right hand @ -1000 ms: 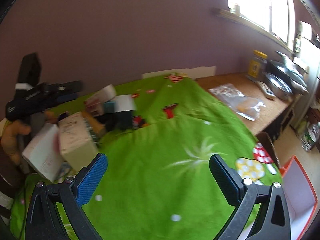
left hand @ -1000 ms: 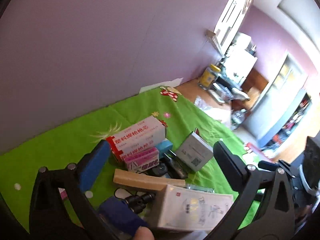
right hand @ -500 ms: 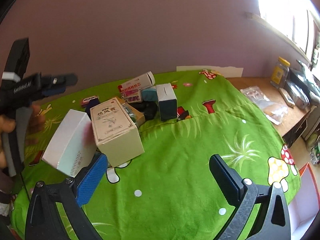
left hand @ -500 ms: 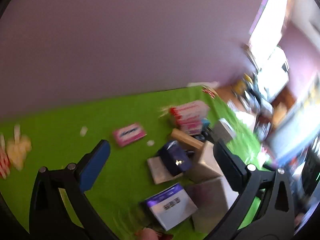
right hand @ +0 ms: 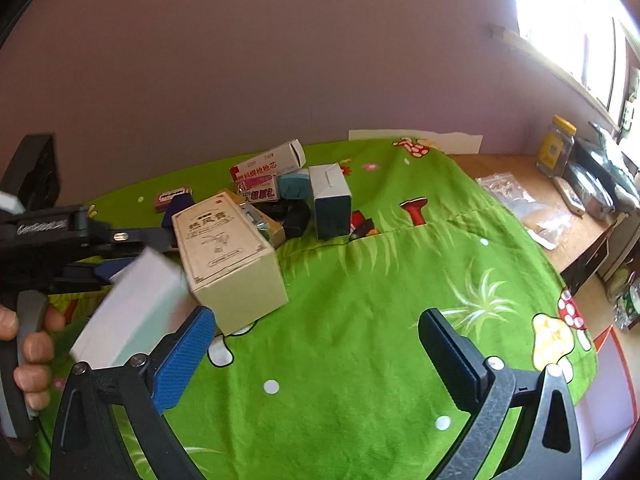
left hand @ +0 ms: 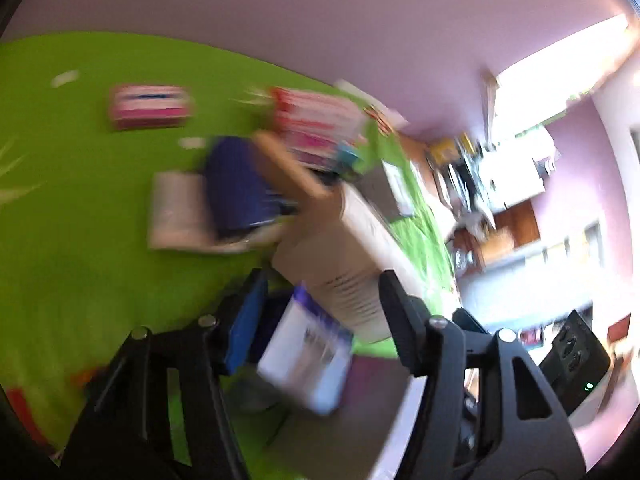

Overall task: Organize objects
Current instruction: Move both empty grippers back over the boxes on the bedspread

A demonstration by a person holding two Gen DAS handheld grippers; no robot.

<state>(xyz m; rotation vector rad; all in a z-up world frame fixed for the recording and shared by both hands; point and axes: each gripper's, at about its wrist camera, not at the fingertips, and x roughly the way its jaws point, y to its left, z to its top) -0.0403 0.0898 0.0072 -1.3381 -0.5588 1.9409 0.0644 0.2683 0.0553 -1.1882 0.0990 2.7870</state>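
Observation:
A white box with a purple band (left hand: 308, 356) sits tilted between the fingers of my left gripper (left hand: 320, 320), whose jaws are closing. The blue left pad is close beside it, and a gap shows at the right pad. From the right wrist this white box (right hand: 132, 304) is blurred beside the left gripper (right hand: 132, 252), which a hand holds. A cream box with Chinese lettering (right hand: 232, 256) stands just behind it. My right gripper (right hand: 316, 344) is open over bare green cloth (right hand: 380, 288), with nothing between its fingers.
Behind the cream box lie a red-and-white box (right hand: 266, 164), a pink box (right hand: 172, 196), a teal-and-white box (right hand: 330, 200) and dark small items. A wooden desk with a yellow-lidded jar (right hand: 556, 142) and plastic bag (right hand: 516, 196) stands right. An orange-rimmed white box (right hand: 608, 392) sits lower right.
The left gripper has rolled and dropped toward the pile; its jaws have narrowed and the white-and-purple box now lies between them. The right gripper's view has shifted only slightly.

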